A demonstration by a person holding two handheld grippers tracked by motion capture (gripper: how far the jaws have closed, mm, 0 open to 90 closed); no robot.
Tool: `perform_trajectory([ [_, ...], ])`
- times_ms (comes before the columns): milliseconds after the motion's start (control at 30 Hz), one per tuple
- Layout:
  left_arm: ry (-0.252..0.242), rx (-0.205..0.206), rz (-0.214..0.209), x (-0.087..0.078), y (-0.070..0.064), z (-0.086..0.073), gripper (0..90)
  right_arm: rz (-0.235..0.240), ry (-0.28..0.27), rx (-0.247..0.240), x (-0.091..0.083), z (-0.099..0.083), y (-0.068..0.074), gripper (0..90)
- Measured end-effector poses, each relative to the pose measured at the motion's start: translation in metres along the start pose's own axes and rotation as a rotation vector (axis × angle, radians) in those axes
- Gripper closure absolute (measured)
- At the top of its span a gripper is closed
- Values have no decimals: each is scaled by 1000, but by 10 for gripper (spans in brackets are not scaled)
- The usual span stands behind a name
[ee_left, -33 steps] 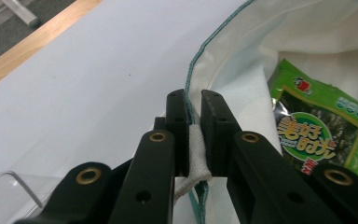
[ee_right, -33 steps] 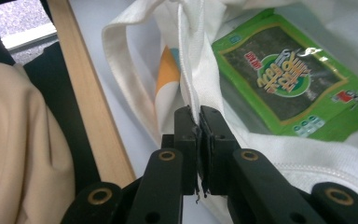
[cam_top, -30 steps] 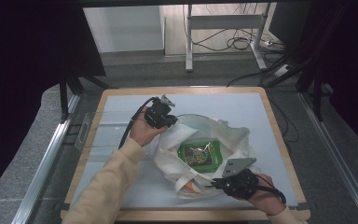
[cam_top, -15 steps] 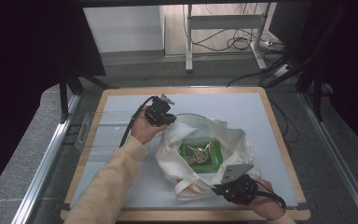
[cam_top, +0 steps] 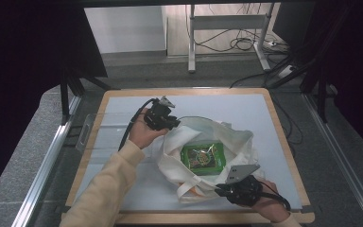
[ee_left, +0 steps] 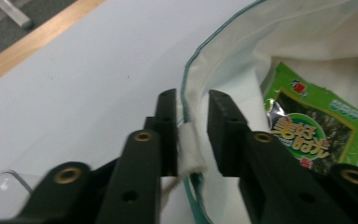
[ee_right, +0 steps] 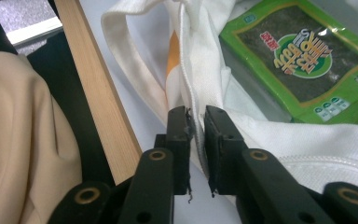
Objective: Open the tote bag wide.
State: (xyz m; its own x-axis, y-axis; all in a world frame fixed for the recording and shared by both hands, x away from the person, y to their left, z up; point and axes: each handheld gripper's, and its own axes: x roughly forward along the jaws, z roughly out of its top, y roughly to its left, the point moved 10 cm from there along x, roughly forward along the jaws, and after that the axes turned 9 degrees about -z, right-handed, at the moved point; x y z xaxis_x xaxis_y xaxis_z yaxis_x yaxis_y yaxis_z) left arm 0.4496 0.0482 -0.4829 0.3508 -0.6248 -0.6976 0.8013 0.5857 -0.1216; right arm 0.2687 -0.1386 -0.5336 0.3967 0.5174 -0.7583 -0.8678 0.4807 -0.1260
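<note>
Table: white board [cam_top: 123, 189] with a light wooden rim [cam_top: 283, 142], grey floor all round.

Far left: clear plastic tray [cam_top: 92, 137] on the board's left margin, apart from the bag. Bare white surface runs between tray and bag, and along the whole far strip of the board.

Left gripper [cam_top: 168, 120] sits at the far-left lip of the white cloth tote bag [cam_top: 246, 146]. In the left gripper view [ee_left: 186, 140] the jaws stand partly open with the bag's green-piped rim [ee_left: 189, 84] and a small white fabric tab between them. The tab touches the left jaw; a gap shows to the right jaw. Not firmly pinched. Open board lies beyond the rim on the outer side.

Centre: bag mouth spread wide. Flat green seaweed snack packet [cam_top: 202, 156] lies inside on the bag floor, label up, clear of the cloth walls on all sides. Orange patch [cam_top: 194, 190] shows at the bag's near edge.

Right gripper [cam_top: 222, 189] is at the near-right hem, just inside the near wooden rim. In the right gripper view [ee_right: 195, 140] the jaws are nearly closed with the stitched white hem [ee_right: 186, 70] passing between them; thin slit remains. A white strap loop [ee_right: 130, 60] lies on the board just beside it. Little room between this gripper and the board edge; free surface to the right of the bag.
</note>
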Motion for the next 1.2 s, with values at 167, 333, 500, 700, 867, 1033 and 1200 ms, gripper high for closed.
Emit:
perform_trajectory([
  [167,-57,25,-19,-22,-16,2,544,4,-37,5,-5,8,-1,616],
  [333,-99,56,-47,-40,-36,-1,480,-19,-123,59,-21,24,-12,468],
  [500,-109,74,-87,-48,-53,-6,446,-72,-174,118,-36,40,-32,428],
  [700,-103,97,-138,-46,-75,-9,450,-100,-154,141,-37,53,-54,434],
  [867,-63,120,-177,-35,-90,-13,499,-110,-130,148,-29,63,-67,455],
  [1033,-2,141,-196,-19,-96,-21,625,-104,-115,141,-20,72,-72,524],
  [1200,43,157,-207,-8,-100,-30,776,-103,-101,129,-12,79,-76,640],
])
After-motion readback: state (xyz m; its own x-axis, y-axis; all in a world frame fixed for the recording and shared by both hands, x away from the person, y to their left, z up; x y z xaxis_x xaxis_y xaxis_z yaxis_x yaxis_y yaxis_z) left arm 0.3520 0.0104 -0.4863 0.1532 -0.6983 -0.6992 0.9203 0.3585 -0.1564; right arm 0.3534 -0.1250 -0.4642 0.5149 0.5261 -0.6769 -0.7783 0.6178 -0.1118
